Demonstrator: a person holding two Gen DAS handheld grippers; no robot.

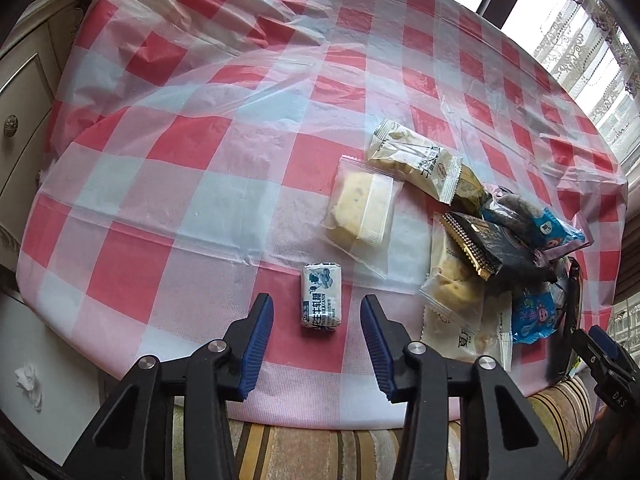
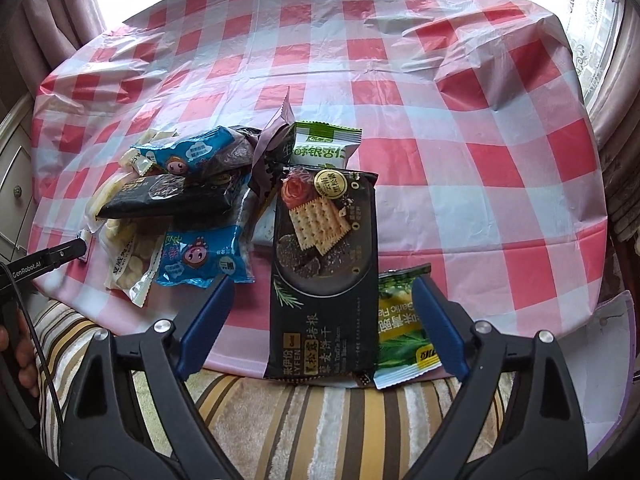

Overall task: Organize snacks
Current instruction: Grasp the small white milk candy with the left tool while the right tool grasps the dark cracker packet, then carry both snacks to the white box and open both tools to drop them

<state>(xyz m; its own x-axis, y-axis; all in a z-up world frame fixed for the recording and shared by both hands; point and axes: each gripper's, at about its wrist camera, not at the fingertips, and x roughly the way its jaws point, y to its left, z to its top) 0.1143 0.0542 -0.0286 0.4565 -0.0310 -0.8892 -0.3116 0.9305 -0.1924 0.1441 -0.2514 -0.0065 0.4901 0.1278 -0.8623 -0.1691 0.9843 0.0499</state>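
My left gripper (image 1: 317, 326) is open, its fingers either side of a small white milk candy pack (image 1: 322, 301) lying on the checked tablecloth. A clear-wrapped pastry (image 1: 362, 212) and a cream packet (image 1: 414, 160) lie beyond it, with a pile of snacks (image 1: 500, 248) to the right. My right gripper (image 2: 324, 320) is open above the table's near edge, around a black cracker pack (image 2: 324, 272) and a green-yellow packet (image 2: 404, 328). A green-white packet (image 2: 324, 146), blue packets (image 2: 200, 258) and a black bar (image 2: 168, 196) lie in the pile.
The red-and-white checked tablecloth (image 1: 180, 152) covers a round table. A striped cushion (image 2: 320, 420) sits below the near edge. A cabinet (image 1: 20, 120) stands left, curtained windows (image 1: 592, 60) behind. The right gripper shows in the left wrist view (image 1: 604, 360).
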